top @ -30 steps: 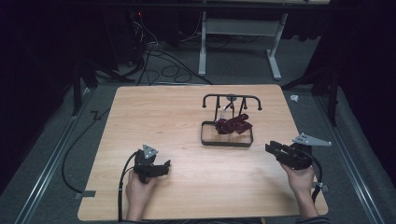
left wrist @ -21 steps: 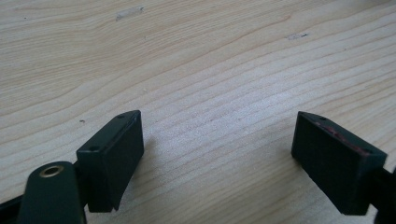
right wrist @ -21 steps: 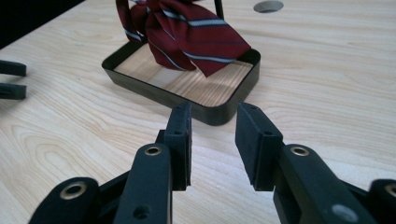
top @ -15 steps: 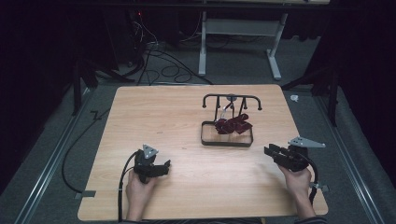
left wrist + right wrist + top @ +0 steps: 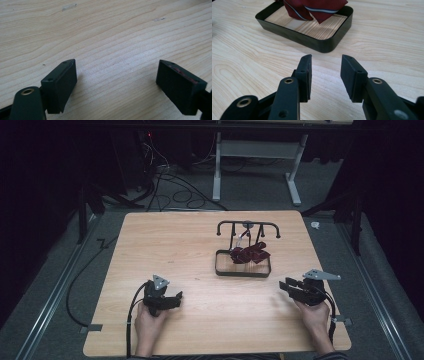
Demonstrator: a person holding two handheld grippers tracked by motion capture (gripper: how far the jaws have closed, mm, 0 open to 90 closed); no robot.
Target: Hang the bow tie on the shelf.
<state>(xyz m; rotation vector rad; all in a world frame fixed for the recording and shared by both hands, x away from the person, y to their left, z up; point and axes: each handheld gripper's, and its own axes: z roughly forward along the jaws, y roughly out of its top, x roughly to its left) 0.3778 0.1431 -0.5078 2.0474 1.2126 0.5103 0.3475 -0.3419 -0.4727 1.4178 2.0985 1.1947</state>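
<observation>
Tie [image 5: 248, 254] hangs bunched from rack [image 5: 247, 225], drooping into tray [image 5: 242, 271] below.

Ahead of the right gripper [image 5: 325, 76], bare table [image 5: 175, 245] runs to the near wall of the black tray [image 5: 312, 40], which bars a low path forward. Above that wall a red tie [image 5: 317, 7] hangs from the rack [image 5: 247, 226]. Ahead of the left gripper [image 5: 117, 80] lies bare wood, nothing between its wide-apart jaws.
</observation>
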